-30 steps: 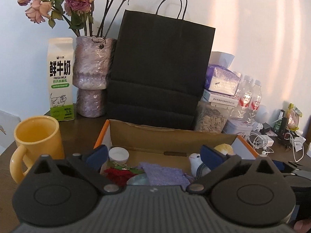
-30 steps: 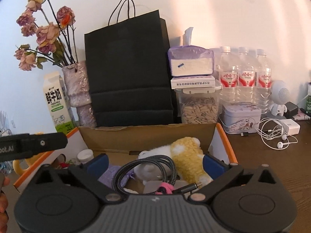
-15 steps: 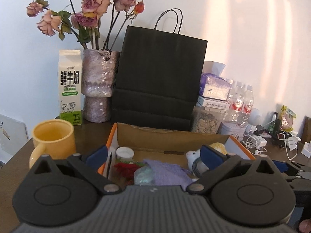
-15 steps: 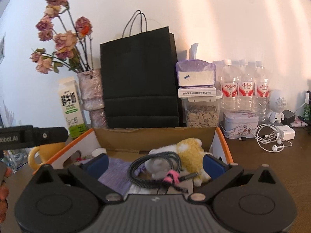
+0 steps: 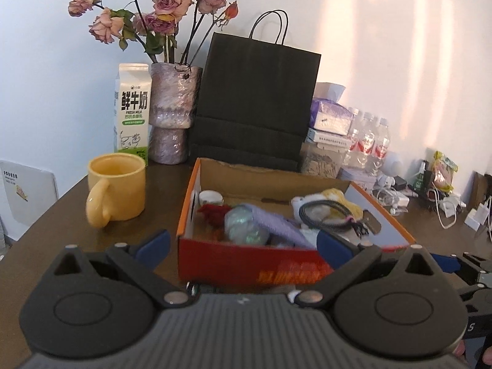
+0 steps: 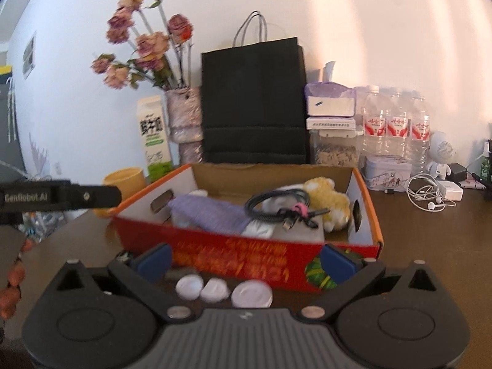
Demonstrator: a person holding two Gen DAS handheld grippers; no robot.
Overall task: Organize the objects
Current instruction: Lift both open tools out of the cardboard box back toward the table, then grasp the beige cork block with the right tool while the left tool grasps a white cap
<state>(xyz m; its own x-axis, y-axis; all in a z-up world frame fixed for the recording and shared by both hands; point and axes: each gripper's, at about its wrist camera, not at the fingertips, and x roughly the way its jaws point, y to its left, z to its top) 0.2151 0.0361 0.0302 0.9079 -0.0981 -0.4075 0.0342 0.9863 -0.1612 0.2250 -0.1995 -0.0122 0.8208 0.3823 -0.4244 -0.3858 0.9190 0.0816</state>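
Note:
A red and orange cardboard box [image 5: 188, 212] sits on the dark table. Inside lie a purple cloth [image 5: 276, 226], a coiled black cable [image 5: 326, 215], a yellow and white plush toy [image 5: 338, 195], a red item [image 5: 213, 212] and a small white jar [image 5: 210, 197]. My left gripper [image 5: 243, 246] hangs open just in front of the box's near wall, holding nothing. My right gripper [image 6: 246, 259] is open too, in front of the box [image 6: 215, 246]. Three white round caps [image 6: 215, 290] and a green item [image 6: 316, 272] lie on the table between its fingers.
A yellow mug [image 5: 117, 193] stands left of the box. Behind it are a milk carton [image 5: 132, 113], a vase of dried roses [image 5: 172, 113] and a black paper bag [image 5: 255, 101]. Water bottles [image 6: 393, 126], a tin [image 6: 387, 172] and earphones [image 6: 427, 196] crowd the back right.
Both grippers have drawn back from over the box towards the table's near side, so its red front wall now shows. Both stayed open. The white caps came into the right wrist view.

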